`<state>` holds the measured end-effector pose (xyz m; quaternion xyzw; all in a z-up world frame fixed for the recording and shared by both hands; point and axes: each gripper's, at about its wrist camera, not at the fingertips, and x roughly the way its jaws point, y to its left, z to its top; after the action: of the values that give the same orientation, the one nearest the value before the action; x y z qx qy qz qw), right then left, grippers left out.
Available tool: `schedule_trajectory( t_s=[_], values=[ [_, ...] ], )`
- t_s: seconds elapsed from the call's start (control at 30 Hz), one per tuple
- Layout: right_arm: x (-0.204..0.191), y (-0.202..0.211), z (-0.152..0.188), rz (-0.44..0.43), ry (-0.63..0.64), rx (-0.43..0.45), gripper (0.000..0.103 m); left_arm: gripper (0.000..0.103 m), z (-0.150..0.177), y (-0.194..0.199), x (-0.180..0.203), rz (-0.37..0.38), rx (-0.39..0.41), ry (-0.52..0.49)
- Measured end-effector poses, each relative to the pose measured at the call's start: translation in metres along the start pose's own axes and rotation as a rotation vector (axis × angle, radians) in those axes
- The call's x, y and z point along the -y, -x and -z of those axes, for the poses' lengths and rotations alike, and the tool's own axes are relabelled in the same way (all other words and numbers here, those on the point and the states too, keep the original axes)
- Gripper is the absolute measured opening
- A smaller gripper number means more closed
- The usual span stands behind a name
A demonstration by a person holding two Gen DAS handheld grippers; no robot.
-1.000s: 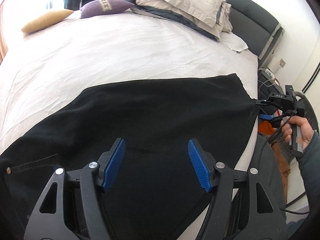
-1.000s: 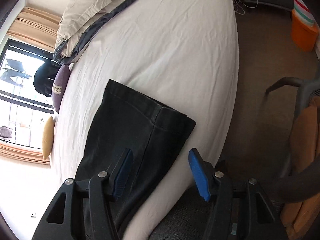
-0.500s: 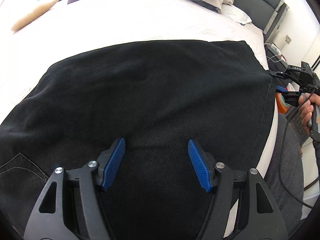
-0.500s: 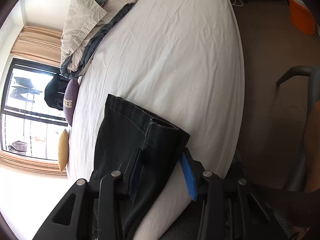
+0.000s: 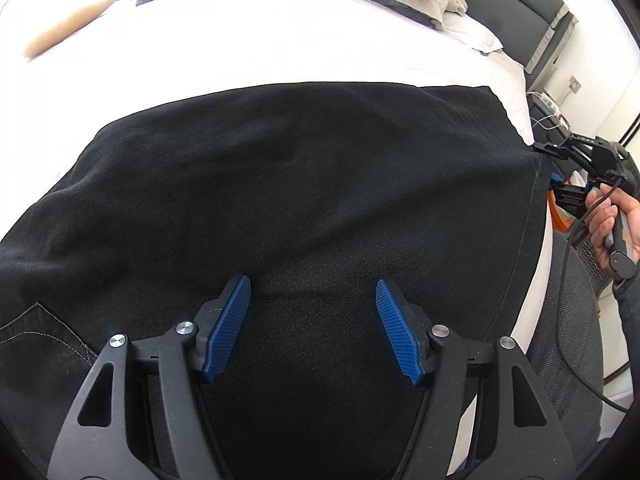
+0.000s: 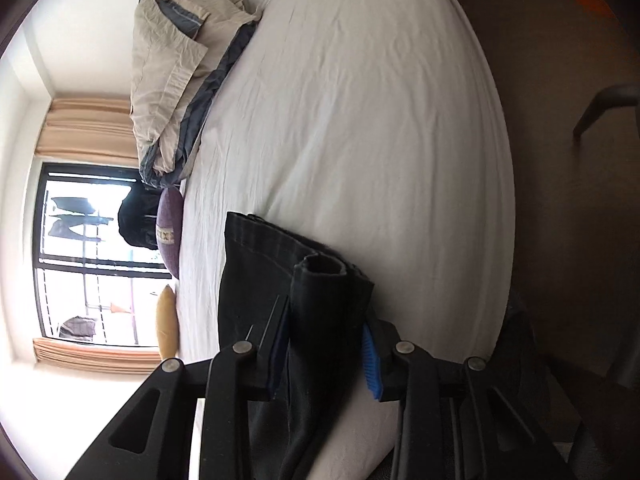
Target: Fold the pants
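Black pants [image 5: 288,184] lie spread across the white bed [image 5: 280,48], a back pocket showing at lower left. My left gripper [image 5: 312,320] hovers just above the middle of the pants, open and empty. My right gripper [image 6: 326,344] is shut on the hem end of the near leg [image 6: 320,292], whose cuff opening shows above the pads. In the left wrist view the right gripper [image 5: 560,168] holds the pants' right corner at the bed's edge.
A rumpled beige duvet [image 6: 176,52] and pillows lie at the head of the bed. A purple cushion [image 6: 170,236] and a tan cushion [image 6: 166,328] sit at the far side by the window. A grey chair [image 5: 568,320] stands beside the bed.
My right gripper moved onto the leg hem and closed on it. My left gripper moved in low over the pants and stayed open.
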<state>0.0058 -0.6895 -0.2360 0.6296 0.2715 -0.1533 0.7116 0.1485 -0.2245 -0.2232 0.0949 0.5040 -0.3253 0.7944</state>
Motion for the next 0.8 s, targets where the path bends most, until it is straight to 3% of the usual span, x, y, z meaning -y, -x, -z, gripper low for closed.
schedule_trajectory(
  t_s=[0.23, 0.27, 0.3, 0.5, 0.7, 0.8],
  values=[
    [0.01, -0.009, -0.006, -0.073, -0.018, -0.005, 0.029, 0.064, 0.002, 0.003, -0.001, -0.001, 0.0, 0.0],
    [0.009, -0.009, -0.005, -0.091, -0.015, -0.007, 0.026, 0.064, 0.002, 0.003, -0.001, -0.001, 0.0, 0.001],
    [0.007, -0.009, -0.004, -0.099, -0.006, -0.012, 0.014, 0.064, 0.002, 0.003, -0.001, -0.002, 0.0, 0.001],
    [-0.005, -0.006, -0.002, -0.052, 0.043, 0.008, 0.012, 0.064, 0.0, 0.003, -0.002, 0.002, -0.018, 0.02],
    [-0.047, 0.003, 0.01, 0.029, 0.196, 0.059, 0.011, 0.063, -0.001, 0.001, -0.005, 0.021, -0.031, 0.047],
    [-0.103, 0.004, 0.04, 0.074, 0.444, 0.059, 0.011, 0.063, -0.001, 0.001, -0.006, 0.031, -0.027, 0.06]
  ],
)
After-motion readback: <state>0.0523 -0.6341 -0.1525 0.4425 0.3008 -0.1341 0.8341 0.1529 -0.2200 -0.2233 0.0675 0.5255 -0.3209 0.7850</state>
